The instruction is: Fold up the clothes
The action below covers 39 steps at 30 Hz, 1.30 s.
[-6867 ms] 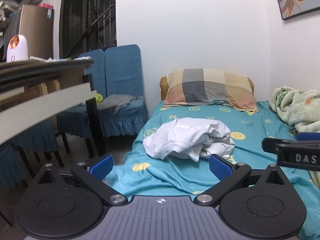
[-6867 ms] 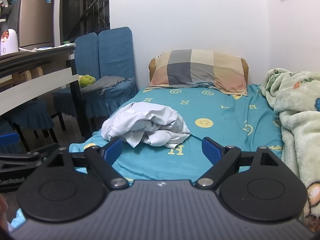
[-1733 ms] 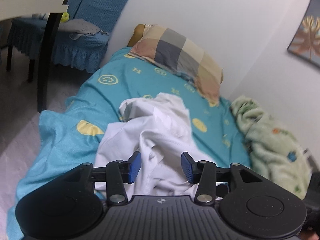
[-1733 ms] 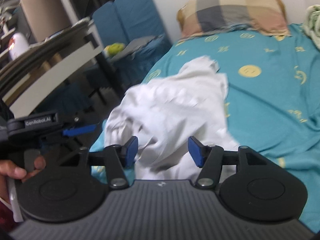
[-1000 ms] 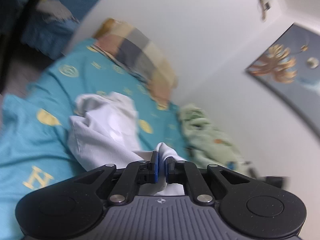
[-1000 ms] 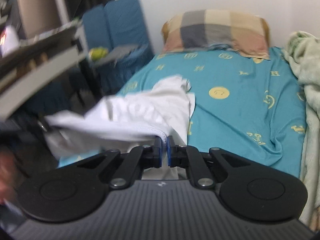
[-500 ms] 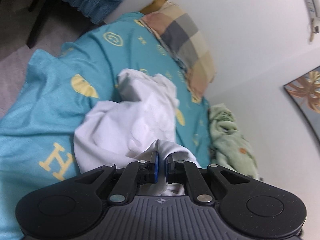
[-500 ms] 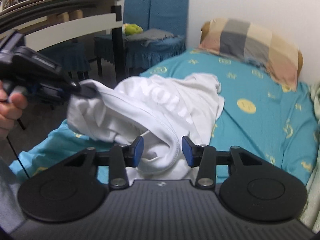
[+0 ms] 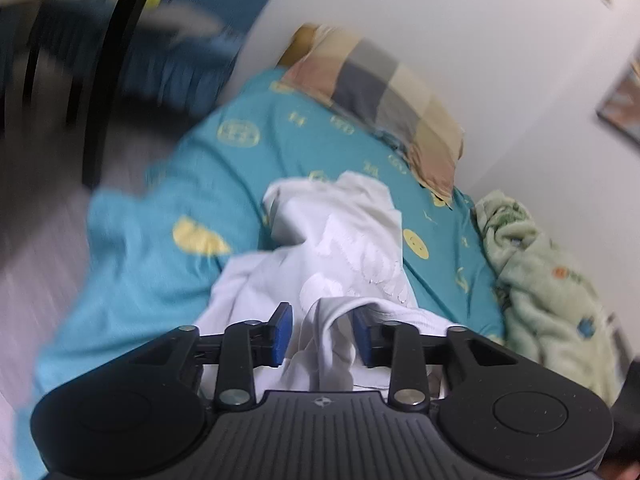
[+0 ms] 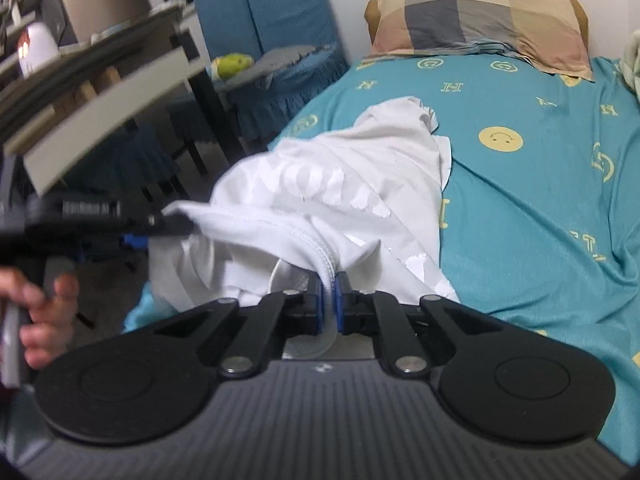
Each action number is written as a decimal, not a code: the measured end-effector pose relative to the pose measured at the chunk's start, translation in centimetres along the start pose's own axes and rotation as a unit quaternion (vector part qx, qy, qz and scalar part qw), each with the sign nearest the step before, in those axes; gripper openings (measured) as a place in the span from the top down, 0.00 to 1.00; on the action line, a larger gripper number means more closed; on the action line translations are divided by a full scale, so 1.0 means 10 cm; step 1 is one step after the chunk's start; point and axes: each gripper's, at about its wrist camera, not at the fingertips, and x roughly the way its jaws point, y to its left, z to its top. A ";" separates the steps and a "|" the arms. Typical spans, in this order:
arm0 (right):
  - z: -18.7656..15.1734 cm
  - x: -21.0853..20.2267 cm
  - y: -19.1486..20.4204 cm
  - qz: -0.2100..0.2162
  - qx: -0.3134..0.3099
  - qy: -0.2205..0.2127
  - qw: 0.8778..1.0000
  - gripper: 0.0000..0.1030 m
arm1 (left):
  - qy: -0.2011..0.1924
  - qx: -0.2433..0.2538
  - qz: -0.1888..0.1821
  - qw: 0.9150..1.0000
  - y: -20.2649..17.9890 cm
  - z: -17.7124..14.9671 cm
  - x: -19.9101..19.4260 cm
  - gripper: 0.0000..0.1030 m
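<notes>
At the far left of the right wrist view, a blurred bench (image 10: 108, 92) with a thick pale edge is seen, with blue fabric-covered chairs (image 10: 272, 20) behind it, one carrying a yellow-green round object (image 10: 232, 65). Below the bench, a bare hand (image 10: 44, 312) is wrapped around the black handle of the left tool (image 10: 160, 226), whose tip is seen against a corner of the crumpled white cotton T-shirt with pale printed lettering (image 10: 340, 176). In the left wrist view the blue pads (image 9: 282, 332) of that tool are seen spread apart, with a raised fold of the white shirt (image 9: 332, 332) standing between them, touching neither pad firmly so far as the blur allows. The shirt is bunched near the foot of the bed, on the teal bedsheet printed with yellow smiley faces and letters (image 10: 540, 200), its near hem lifted off the sheet and stretched between the two tools. At centre, the right tool (image 10: 329, 304) is seen pressed together on the stitched hem of the shirt, the cloth being pinched between its blue pads. Behind the shirt, a checked pillow in grey, beige and pink (image 10: 480, 12) is laid at the head of the bed against the white wall. To the right, a pale green fleece blanket with small coloured motifs (image 9: 540, 272) is heaped along the bed's edge, just beside the sheet
</notes>
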 end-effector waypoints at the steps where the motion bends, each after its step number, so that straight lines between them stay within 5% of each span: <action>1: 0.02 -0.04 -0.02 0.009 0.015 -0.008 1.000 0.93 | -0.012 0.028 0.016 0.999 -0.09 -0.02 -0.09 0.52; 6: 0.11 -0.27 -0.07 0.044 0.049 -0.044 0.997 0.93 | -0.080 0.211 0.049 0.973 -0.67 -0.28 -0.41 0.40; 12: 0.13 -0.36 -0.12 0.079 0.083 -0.046 0.992 0.93 | -0.108 0.389 0.032 0.914 -1.26 -0.75 -0.37 0.34; 18: 0.16 -0.39 -0.16 0.104 0.098 -0.047 0.989 0.93 | -0.073 0.475 0.058 0.875 -1.48 -1.11 -0.01 0.32; 24: 0.17 -0.39 -0.19 0.113 0.110 -0.050 0.986 0.93 | -0.092 0.506 0.092 0.853 -1.57 -1.25 0.14 0.31; 29: 0.17 -0.39 -0.20 0.097 0.102 -0.053 0.989 0.93 | -0.126 0.470 0.166 0.858 -1.49 -1.13 0.15 0.31; 34: 0.15 -0.35 -0.20 0.065 0.088 -0.052 0.993 0.93 | -0.174 0.416 0.178 0.875 -1.39 -0.90 -0.10 0.31; 36: 0.13 -0.32 -0.17 0.055 0.076 -0.048 0.994 0.93 | -0.180 0.387 0.153 0.891 -1.35 -0.78 -0.22 0.37; 39: 0.10 -0.26 -0.14 0.050 0.058 -0.035 0.996 0.91 | -0.160 0.330 0.087 0.926 -1.24 -0.61 -0.34 0.75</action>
